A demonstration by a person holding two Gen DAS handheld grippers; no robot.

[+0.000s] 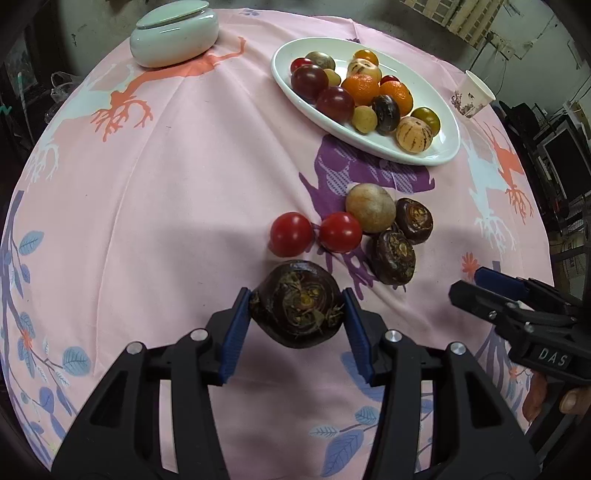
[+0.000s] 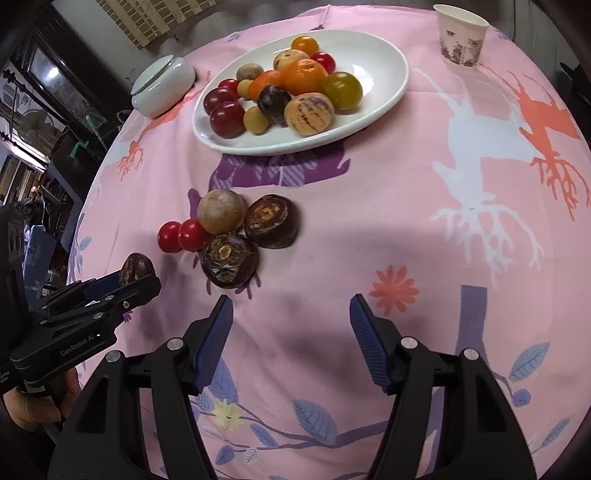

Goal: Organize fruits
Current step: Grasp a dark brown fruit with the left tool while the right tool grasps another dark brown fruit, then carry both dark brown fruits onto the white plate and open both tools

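My left gripper [image 1: 297, 306] is shut on a dark water chestnut [image 1: 298, 303], held just above the pink cloth; it also shows in the right wrist view, where the left gripper [image 2: 127, 278] carries the chestnut [image 2: 137, 266] at the far left. Beyond it on the cloth lie two red cherry tomatoes [image 1: 291, 233] [image 1: 340, 232], a tan round fruit [image 1: 370, 207] and two more water chestnuts [image 1: 391, 256] [image 1: 414, 220]. A white oval plate [image 1: 437, 149] holds several mixed fruits. My right gripper [image 2: 291, 314] is open over bare cloth, nothing between its fingers, right of the loose pile [image 2: 229, 258].
A pale green lidded bowl [image 1: 173, 35] stands at the far left of the round table. A paper cup [image 1: 472, 94] stands beyond the plate on the right. The pink printed cloth [image 1: 166, 203] drops off at the table's edges. A hand [image 2: 33, 406] holds the left gripper's handle.
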